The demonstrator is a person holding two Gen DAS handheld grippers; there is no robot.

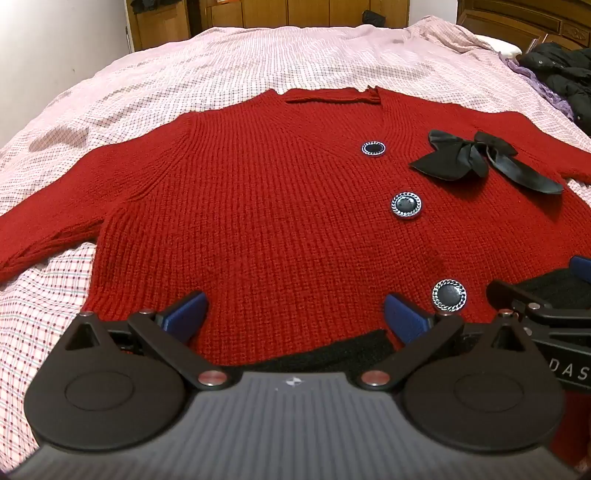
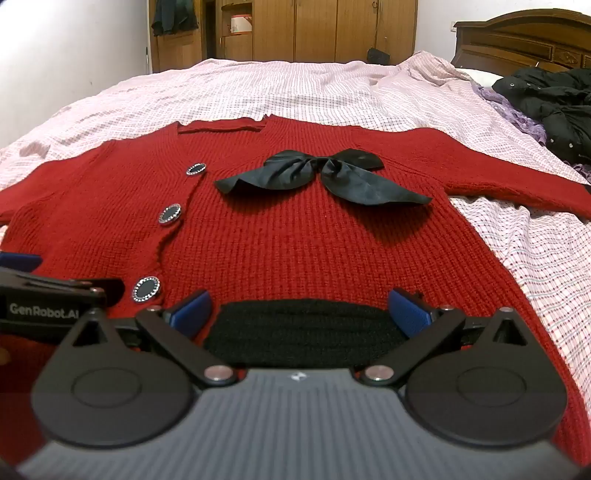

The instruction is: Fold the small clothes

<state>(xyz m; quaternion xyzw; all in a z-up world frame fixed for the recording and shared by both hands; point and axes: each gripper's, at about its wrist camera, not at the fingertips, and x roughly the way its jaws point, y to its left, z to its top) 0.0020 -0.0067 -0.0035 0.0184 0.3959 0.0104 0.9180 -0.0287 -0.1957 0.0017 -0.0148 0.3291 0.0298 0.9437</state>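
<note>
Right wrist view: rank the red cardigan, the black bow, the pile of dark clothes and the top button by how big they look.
1. red cardigan
2. and 3. black bow and pile of dark clothes look alike; the pile lies farther off and is cut by the frame edge, so unranked
4. top button

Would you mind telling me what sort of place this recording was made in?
Most likely a home bedroom. A red cardigan lies spread on a bed with a checked cover, a carved wooden headboard stands at the far right, and wooden wardrobes line the back wall.
</note>
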